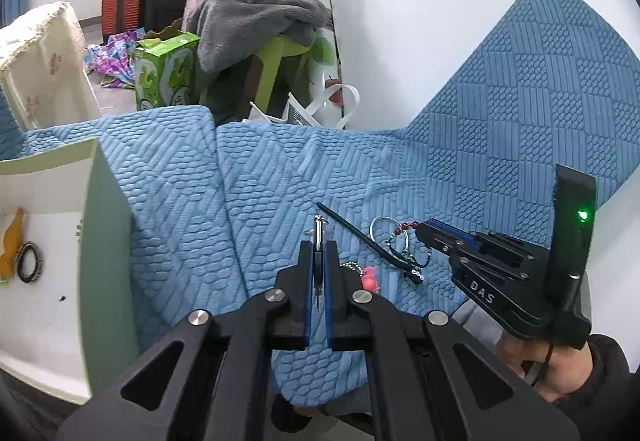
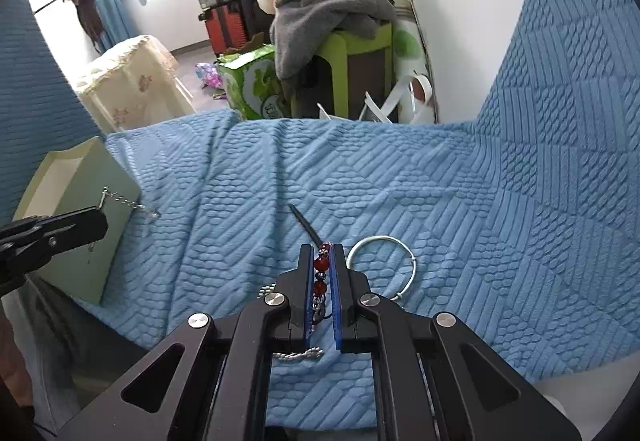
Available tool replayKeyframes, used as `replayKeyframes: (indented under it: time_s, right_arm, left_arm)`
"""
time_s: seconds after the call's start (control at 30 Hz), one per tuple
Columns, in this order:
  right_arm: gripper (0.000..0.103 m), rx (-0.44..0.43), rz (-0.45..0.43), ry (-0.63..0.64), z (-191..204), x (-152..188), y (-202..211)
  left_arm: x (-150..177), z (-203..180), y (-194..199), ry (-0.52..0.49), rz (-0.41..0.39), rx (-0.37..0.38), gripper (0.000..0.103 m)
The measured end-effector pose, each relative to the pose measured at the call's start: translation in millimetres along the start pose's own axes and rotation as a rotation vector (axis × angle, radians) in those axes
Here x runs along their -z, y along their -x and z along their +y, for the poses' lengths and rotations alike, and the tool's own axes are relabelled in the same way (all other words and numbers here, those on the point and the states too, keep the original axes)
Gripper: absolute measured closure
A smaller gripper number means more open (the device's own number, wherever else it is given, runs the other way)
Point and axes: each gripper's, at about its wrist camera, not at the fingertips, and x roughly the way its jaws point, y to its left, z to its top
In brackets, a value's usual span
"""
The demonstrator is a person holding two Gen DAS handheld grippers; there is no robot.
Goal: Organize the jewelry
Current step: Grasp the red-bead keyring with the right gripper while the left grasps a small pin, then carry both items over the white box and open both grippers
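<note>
Nearest the left wrist camera, the black left gripper with blue-lined fingers (image 1: 319, 253) is seen clamped on a thin silver metal clasp with a short chain (image 1: 319, 231), which stands up past the fingertips. In the right wrist view the same chain (image 2: 128, 203) is seen trailing from those jaws in front of the pale green open cardboard box (image 2: 86, 209), so it is judged to be on its way to the box. Inside the box, a dark ring-shaped bangle (image 1: 29, 263) and an orange piece (image 1: 11, 241) already lie on the white floor.

The black right gripper (image 2: 322, 255) is pressed together on a red beaded bracelet with silver links (image 2: 321, 265), held just above the blue quilted sofa cover (image 2: 400, 193), probably to be sorted next.

Left loose on the cover are a thin silver hoop bangle (image 2: 384, 263), a long dark hair stick (image 1: 360, 237), a pink charm on a ball chain (image 1: 370, 277) and a small twisted silver chain (image 2: 300, 354). The hair stick lies partly under the held bracelet and could be snagged. Behind, a green stool piled with grey clothing (image 1: 256, 17) stands well apart.
</note>
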Motion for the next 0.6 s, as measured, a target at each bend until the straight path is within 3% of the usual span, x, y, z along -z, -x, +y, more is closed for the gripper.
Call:
replayKeyframes:
  time_s: [0.3,0.6]
  right_arm:
    - [0.097,-0.059,-0.040,0.021,38,-22,39]
    - [0.097,-0.112,-0.165,0.096,110,-74,85]
  left_arm:
    - [-13,11,43,0.026,-0.052,-0.009,0.099]
    - [-42,38,107,0.014,-0.142,-0.060,0.099]
